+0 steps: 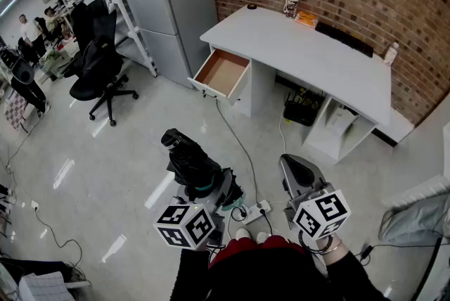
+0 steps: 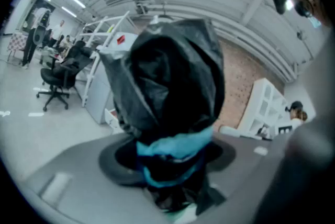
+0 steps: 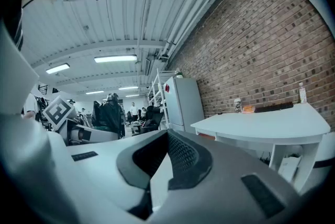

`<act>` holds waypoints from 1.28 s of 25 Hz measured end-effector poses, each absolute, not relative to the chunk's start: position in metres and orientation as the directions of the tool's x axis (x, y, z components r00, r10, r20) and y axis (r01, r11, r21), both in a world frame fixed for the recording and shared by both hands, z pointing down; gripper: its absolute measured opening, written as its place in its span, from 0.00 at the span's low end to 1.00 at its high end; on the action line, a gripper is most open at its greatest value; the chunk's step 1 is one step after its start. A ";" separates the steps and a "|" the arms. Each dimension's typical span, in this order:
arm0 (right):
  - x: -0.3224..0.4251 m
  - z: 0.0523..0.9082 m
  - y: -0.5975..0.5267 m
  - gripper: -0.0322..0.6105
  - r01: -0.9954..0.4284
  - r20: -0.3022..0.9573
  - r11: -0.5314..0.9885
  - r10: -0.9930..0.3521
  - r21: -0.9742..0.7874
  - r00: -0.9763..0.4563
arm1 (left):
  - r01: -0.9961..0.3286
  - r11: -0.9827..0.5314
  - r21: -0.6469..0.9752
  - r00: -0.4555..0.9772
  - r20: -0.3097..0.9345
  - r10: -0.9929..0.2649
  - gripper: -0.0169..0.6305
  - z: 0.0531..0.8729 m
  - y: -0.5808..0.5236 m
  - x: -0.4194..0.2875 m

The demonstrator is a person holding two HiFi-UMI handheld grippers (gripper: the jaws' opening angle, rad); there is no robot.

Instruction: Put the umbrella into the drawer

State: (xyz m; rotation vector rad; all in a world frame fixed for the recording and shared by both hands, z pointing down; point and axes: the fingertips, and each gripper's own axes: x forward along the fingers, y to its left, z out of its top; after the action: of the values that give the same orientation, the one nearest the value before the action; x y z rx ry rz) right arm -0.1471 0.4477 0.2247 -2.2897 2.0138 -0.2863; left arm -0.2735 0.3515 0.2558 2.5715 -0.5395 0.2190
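Gripping the folded black umbrella [image 1: 186,157], my left gripper [image 1: 208,180] has its fingers [image 2: 68,176] spread wide around the bundle. They clamp it near the teal strap [image 2: 175,144] that ties the canopy shut. The umbrella fills the space between them in the left gripper view. From the head view, its long axis runs away from me and a little to the left, with the free end pointing out over the floor [image 1: 105,173].

My right gripper [image 1: 300,176] hangs beside it, well apart from the umbrella. Its fingers [image 3: 220,176] are drawn together with nothing between them.

The open drawer [image 1: 223,72] matters most. It is pulled out at the left end of the white worktop [image 1: 316,53], ahead of me across a wide stretch of floor, nowhere near the umbrella yet. From the umbrella's tip it lies forward and slightly to the right. The drawer's length also slants the other way, from the worktop out toward the lower left.

My left hand is the nearer one and already carries the load. I judge the coming move to be a walk forward, then a swing of the umbrella to the right. That would bring its length in line with the drawer's before I lower it in.
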 end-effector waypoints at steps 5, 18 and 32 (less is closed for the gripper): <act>-0.146 0.232 0.435 0.06 -0.972 0.097 -0.144 -0.987 -0.185 0.127 | -0.406 -0.800 0.442 0.912 0.240 -0.331 0.45 0.255 0.333 -0.271; -0.117 0.252 0.422 0.06 -0.966 0.146 -0.138 -0.984 -0.220 0.107 | -0.420 -0.773 0.476 0.905 0.279 -0.320 0.45 0.277 0.317 -0.242; 0.026 0.266 0.400 0.06 -0.968 0.179 -0.038 -0.984 -0.248 -0.007 | -0.580 -0.666 0.469 0.815 0.324 -0.481 0.45 0.283 0.290 -0.135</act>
State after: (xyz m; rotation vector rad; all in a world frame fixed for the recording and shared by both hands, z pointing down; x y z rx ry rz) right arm 0.0257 0.3996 0.2662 -2.1765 2.1419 -0.4719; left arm -0.1350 0.2905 0.2830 2.4291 -0.7801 0.2311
